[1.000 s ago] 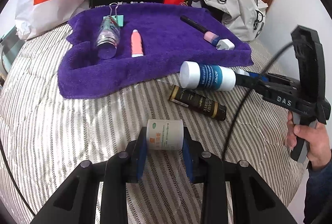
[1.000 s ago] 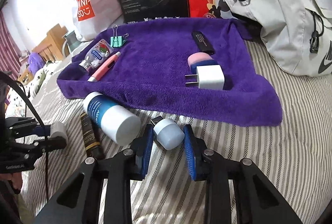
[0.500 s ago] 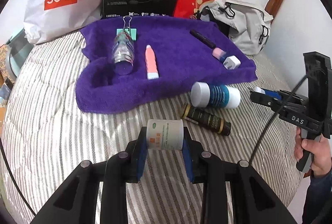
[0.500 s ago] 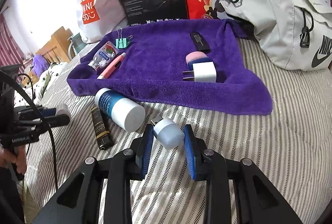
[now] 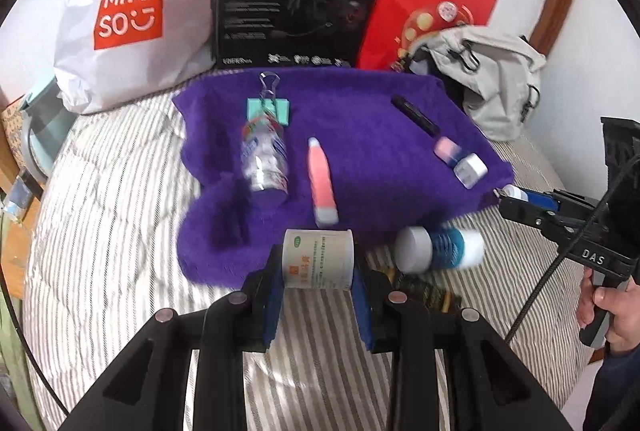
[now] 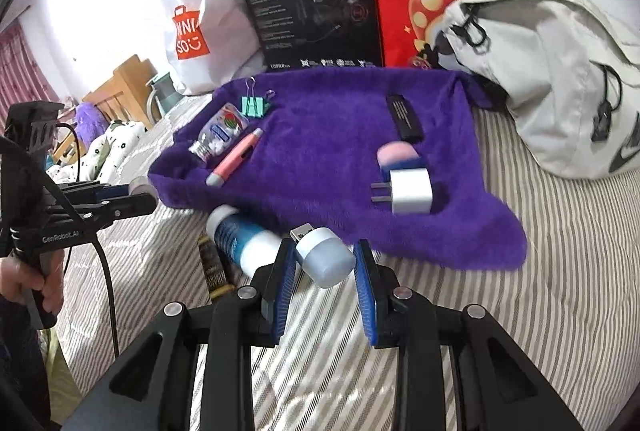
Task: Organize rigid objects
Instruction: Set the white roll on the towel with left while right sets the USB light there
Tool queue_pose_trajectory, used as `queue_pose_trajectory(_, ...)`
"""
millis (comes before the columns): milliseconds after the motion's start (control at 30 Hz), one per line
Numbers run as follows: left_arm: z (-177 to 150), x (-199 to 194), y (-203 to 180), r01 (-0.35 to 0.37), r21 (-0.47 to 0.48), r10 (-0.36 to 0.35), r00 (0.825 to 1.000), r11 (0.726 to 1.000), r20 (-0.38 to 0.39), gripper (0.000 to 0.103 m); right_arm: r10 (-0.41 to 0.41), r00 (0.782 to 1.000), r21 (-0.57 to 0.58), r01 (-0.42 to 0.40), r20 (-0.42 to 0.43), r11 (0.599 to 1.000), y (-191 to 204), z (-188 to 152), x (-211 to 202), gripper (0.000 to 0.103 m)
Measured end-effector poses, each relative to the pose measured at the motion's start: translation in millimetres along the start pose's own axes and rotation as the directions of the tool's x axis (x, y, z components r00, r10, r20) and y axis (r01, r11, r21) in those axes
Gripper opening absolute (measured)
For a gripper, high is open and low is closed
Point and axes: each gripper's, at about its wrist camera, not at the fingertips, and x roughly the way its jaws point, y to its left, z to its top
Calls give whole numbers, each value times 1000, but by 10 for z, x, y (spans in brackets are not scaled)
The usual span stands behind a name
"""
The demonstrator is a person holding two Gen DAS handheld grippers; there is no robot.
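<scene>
Striped bedding [image 5: 120, 231] lies below; left gripper [image 5: 318, 285] clamps a white jar [image 5: 318, 259], right gripper [image 6: 325, 277] pinches what looks like a USB stick [image 6: 324, 257].

Your blue-and-white bottle [image 5: 438, 249] is smeared by motion blur, so its label can't be read. The dark tube [image 5: 424, 295] beside it is half hidden behind your left gripper [image 5: 318, 305]. The small print on the white jar [image 5: 318, 263] is too fine to read. Your right hand [image 5: 616, 315] is cut off by the frame edge.
</scene>
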Motion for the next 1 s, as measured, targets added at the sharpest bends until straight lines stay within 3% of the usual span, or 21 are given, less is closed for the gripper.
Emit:
queue_pose_trajectory(233, 191, 171, 127, -26, -18, 25, 1000, 1000, -15, 29, 25, 1000, -11, -25, -5, 1000, -29, 372, 170, 30)
queue_pose_trajectory(433, 279, 322, 216, -55, -18, 54, 998, 998, -45, 29, 11, 997, -47, -15, -81, 999, -42, 583, 559, 30)
queue_pose_trajectory(733, 293, 419, 255, -73, -11, 72, 994, 997, -79, 29, -34, 985, -119, 14, -171, 993, -8, 590, 921, 30)
queue_pose_trajectory(1000, 306, 482, 219, -98, 15, 100, 988, 995, -120, 29, -39, 981, -169, 6, -190, 986, 28, 604, 950, 31)
